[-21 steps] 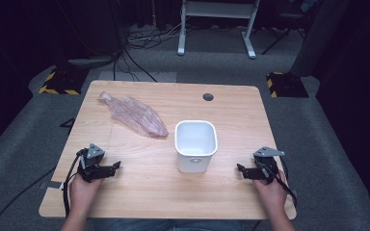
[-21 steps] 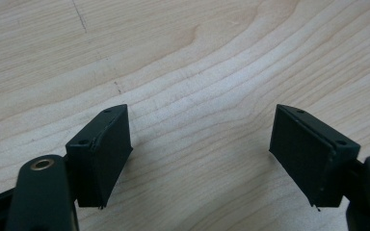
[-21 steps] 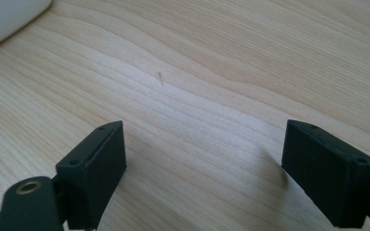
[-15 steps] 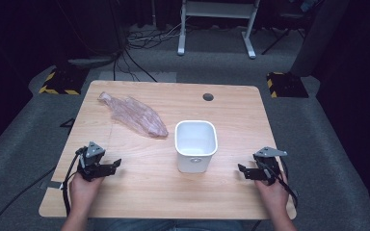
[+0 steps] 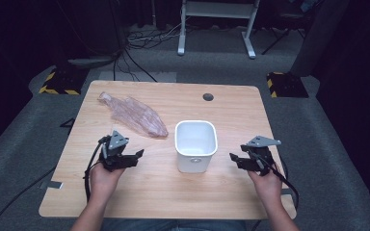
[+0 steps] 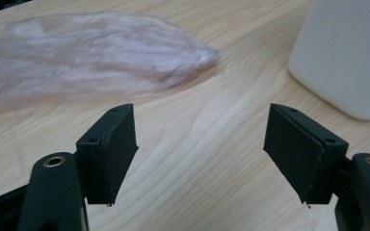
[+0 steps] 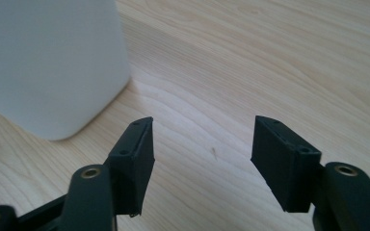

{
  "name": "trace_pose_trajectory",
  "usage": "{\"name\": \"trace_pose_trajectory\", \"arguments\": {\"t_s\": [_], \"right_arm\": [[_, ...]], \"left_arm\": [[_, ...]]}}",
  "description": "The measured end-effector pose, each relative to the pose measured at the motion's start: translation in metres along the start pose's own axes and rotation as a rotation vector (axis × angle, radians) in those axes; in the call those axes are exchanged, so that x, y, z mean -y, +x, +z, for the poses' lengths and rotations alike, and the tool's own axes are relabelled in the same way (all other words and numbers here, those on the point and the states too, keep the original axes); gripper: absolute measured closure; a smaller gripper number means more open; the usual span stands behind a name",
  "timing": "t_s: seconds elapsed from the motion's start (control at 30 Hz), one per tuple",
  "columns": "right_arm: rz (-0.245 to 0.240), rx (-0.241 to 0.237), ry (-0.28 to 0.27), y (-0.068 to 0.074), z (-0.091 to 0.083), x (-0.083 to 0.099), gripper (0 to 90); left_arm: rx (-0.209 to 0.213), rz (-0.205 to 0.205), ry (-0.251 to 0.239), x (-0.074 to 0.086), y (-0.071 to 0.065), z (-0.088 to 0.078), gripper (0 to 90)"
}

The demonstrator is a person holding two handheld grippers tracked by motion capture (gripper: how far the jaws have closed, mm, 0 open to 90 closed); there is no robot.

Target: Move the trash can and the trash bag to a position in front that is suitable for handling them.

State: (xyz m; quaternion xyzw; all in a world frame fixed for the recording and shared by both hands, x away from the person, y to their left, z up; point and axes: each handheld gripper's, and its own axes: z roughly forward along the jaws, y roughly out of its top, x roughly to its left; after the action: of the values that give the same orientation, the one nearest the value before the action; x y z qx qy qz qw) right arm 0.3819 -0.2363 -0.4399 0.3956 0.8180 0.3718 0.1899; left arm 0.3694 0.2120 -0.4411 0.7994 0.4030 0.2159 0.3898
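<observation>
A white square container stands upright and empty in the middle of the wooden table. A crumpled clear plastic bag lies flat to its left and farther back. My left gripper is open just above the table, left of the container and near the bag's closer end. In the left gripper view its jaws stand wide apart over bare wood, with the bag ahead and the container at the right. My right gripper is open to the right of the container, with nothing between its jaws.
A round cable hole sits near the table's far edge. Grey carpet surrounds the table, with cables and a white desk frame beyond it. Bare wood lies in front of the container and along the table's right side.
Both hands have drifted a little away from the person. The left gripper has also shifted slightly right, toward the container. The bag and container have not moved.
</observation>
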Motion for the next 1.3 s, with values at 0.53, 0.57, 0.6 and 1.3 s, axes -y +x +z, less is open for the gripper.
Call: {"name": "trace_pose_trajectory", "arguments": {"t_s": [0.53, 0.57, 0.6, 1.3], "right_arm": [[-0.014, -0.086, -0.023, 0.013, 0.040, -0.032, 41.8], [-0.006, -0.104, -0.030, 0.014, 0.042, -0.033, 42.0], [0.001, -0.103, -0.030, 0.016, 0.044, -0.034, 45.2], [-0.050, -0.189, -0.034, 0.050, 0.038, -0.027, 37.1]], "left_arm": [[0.173, -0.022, 0.005, -0.036, -0.044, 0.078, 24.3], [0.169, -0.020, 0.005, -0.036, -0.045, 0.079, 25.5], [0.159, -0.007, 0.005, -0.036, -0.046, 0.079, 27.8], [0.047, -0.009, 0.037, -0.004, -0.027, 0.029, 28.2]]}}
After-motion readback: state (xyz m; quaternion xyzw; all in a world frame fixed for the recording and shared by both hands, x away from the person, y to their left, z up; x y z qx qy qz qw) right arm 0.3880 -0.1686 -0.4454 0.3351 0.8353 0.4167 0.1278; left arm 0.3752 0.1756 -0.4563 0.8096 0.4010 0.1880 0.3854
